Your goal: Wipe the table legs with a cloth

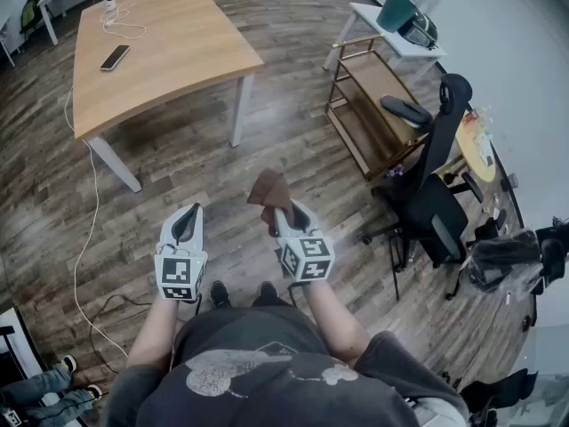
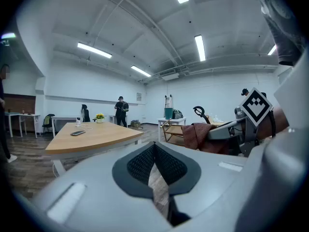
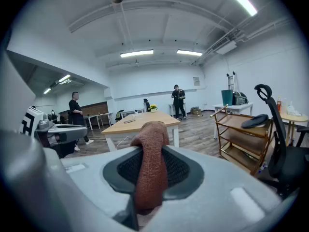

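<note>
A wooden table [image 1: 160,52] with white legs [image 1: 238,105] stands across the floor ahead of me. A brown cloth [image 1: 269,191] is pinched in my right gripper [image 1: 278,215], which is shut on it; in the right gripper view the cloth [image 3: 150,163] hangs over the jaws, with the table [image 3: 145,121] beyond. My left gripper [image 1: 187,223] is held level beside it, shut with nothing between its jaws [image 2: 155,166]. Both grippers hang in the air, well short of the table.
A phone [image 1: 115,57] and a white cable [image 1: 120,25] lie on the tabletop. A wooden trolley [image 1: 369,114] and a black office chair [image 1: 431,194] stand to the right. A white cord [image 1: 84,247] trails over the floor at left. People stand at the room's far end [image 3: 177,100].
</note>
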Motion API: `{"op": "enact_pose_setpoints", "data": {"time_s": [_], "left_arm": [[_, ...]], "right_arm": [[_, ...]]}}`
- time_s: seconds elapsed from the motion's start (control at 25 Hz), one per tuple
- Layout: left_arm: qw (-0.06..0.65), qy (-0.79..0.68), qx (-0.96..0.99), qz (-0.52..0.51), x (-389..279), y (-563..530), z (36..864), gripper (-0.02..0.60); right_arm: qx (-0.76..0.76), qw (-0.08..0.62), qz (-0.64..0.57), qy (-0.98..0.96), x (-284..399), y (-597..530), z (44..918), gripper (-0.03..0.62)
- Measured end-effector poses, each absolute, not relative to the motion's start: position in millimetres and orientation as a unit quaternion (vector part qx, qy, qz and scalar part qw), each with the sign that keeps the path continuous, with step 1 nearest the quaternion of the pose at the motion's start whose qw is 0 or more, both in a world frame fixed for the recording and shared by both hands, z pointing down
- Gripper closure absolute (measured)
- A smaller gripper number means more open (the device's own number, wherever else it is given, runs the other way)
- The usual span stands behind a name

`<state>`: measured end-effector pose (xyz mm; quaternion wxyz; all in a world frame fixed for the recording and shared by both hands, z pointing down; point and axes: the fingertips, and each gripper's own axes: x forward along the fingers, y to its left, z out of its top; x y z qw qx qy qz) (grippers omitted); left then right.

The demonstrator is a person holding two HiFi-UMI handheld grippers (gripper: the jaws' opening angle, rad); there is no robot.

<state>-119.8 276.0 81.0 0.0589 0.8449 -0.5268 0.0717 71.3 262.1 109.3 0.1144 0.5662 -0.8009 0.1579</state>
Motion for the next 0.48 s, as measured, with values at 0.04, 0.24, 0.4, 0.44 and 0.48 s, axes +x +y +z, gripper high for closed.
{"op": "enact_pose_setpoints", "data": {"time_s": [0.04,0.24,0.4,0.44,0.48], "left_arm": [[0.059,-0.527,0.845,0.071,-120.5,274.8,80.9,0.563],[0.059,-0.525,0.846,0.074,-120.8,268.3,80.0,0.563],[0.060,-0.524,0.846,0.077,-125.1,268.1,79.3,0.563],[0.060,-0.525,0.846,0.078,-127.9,268.2,78.0,0.563],[0.061,-0.525,0.845,0.078,-131.3,268.1,78.8,0.563]], "right_arm": [[0.568,0.114,0.159,-0.800,71.8,261.3,109.9,0.514],[0.573,0.115,0.161,-0.795,74.8,256.0,111.1,0.514],[0.575,0.118,0.162,-0.793,71.6,253.6,114.7,0.515],[0.576,0.116,0.161,-0.793,69.8,252.9,115.2,0.515],[0.576,0.112,0.159,-0.794,67.7,251.6,115.0,0.515]]}}
